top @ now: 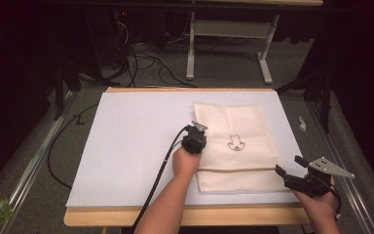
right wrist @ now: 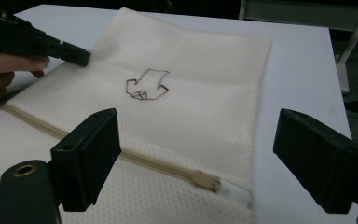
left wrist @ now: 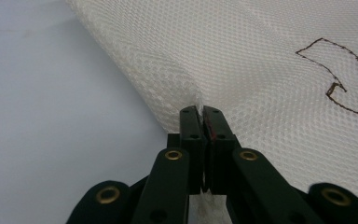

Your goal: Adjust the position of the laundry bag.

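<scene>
White-topped table with a cream mesh laundry bag flat under and ahead of the jaws

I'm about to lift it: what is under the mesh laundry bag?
The mesh laundry bag lies flat on the white sheet, which shows around it. The left gripper pinches its edge. Anything beneath or inside the bag stays hidden.

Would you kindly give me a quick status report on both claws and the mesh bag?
Left claw shut on mesh bag edge. Right claw open, off the bag's near corner. Zipper closed. Nothing in the way.
</scene>
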Demonstrator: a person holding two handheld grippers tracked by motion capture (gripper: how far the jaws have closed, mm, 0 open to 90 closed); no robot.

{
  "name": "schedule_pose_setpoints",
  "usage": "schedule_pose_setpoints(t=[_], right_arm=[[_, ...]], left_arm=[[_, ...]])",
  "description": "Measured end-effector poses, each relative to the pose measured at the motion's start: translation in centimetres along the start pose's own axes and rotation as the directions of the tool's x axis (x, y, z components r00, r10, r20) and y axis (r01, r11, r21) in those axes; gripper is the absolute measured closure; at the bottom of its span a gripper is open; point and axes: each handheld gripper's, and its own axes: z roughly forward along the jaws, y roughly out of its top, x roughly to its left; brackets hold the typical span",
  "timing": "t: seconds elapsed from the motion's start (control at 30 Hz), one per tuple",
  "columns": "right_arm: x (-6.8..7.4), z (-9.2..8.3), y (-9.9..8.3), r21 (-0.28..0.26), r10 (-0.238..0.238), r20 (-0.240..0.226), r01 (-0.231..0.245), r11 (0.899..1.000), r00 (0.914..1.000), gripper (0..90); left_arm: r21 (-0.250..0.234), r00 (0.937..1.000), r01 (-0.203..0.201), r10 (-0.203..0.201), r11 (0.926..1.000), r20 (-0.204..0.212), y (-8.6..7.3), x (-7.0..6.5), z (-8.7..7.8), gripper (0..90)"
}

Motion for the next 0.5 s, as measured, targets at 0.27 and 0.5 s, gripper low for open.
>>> schedule_pose_setpoints(t=[0.27,0.5], right_arm=[[0.3,0.1,0.0,0.012,0.001,0.004,-0.001,1.0,1.0,15.1],[0.6,0.4,-0.1,0.018,-0.006,0.001,0.006,1.0,1.0,15.3]], left_arm=[[0.012,0.9987,-0.028,0.029,0.9995,-0.043,-1.4,3.6,-1.7,88.4],[0.002,0.997,0.031,-0.031,0.9995,-0.071,-3.0,7.1,-3.6,88.1]])
